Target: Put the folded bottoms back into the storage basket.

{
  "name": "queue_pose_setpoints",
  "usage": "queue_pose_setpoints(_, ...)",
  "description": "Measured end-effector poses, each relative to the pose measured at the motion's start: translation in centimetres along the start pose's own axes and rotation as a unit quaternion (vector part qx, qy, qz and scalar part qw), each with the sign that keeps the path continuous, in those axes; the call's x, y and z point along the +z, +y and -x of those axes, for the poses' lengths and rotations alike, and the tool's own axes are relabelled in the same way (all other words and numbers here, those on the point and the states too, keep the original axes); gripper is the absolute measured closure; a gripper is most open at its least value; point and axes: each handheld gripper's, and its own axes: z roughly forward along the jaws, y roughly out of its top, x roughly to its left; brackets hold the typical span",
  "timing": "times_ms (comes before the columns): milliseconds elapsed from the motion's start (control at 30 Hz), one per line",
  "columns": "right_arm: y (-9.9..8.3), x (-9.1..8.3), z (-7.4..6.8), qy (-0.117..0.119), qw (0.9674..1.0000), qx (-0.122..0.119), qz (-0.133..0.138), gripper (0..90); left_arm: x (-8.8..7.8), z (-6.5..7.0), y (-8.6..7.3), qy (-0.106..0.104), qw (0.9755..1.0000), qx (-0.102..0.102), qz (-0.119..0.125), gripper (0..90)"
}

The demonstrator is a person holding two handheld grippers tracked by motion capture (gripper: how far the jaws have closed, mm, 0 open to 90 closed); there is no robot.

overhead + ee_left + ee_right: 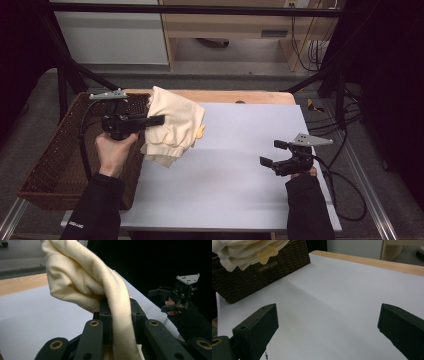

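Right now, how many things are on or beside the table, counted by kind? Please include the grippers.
Cream cloth garment: 1, clamped in the left gripper
Brown wicker basket: 1, at the table's left edge
White table sheet: 1
Grippers: 2, the left gripper and the right gripper, which is open over the sheet
Total: 5

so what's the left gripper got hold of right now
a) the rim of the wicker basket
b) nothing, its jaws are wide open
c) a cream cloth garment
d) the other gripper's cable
c: in the left gripper view the jaws of the left gripper are clamped on a fold of the cream cloth garment, and the high view shows it hanging from that gripper beside the wicker basket, while the right gripper stands open over the white sheet.
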Motion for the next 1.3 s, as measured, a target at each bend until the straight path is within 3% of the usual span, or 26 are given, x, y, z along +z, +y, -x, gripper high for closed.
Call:
queue_pose_setpoints(833, 0.0, 0.0, 0.0, 0.0, 1.0, 0.0, 0.001, 3.3, -3.1, -1.3, 1.3, 0.037, 0.9992, -0.005, 0.014, 76.4)
queue_pose_setpoints(1300, 0.0, 0.0, 0.0, 0.0, 1.0, -0.001, 0.0, 3.3, -5.4, -2.3, 1.7, 0.068, 0.9974, -0.005, 0.023, 76.4)
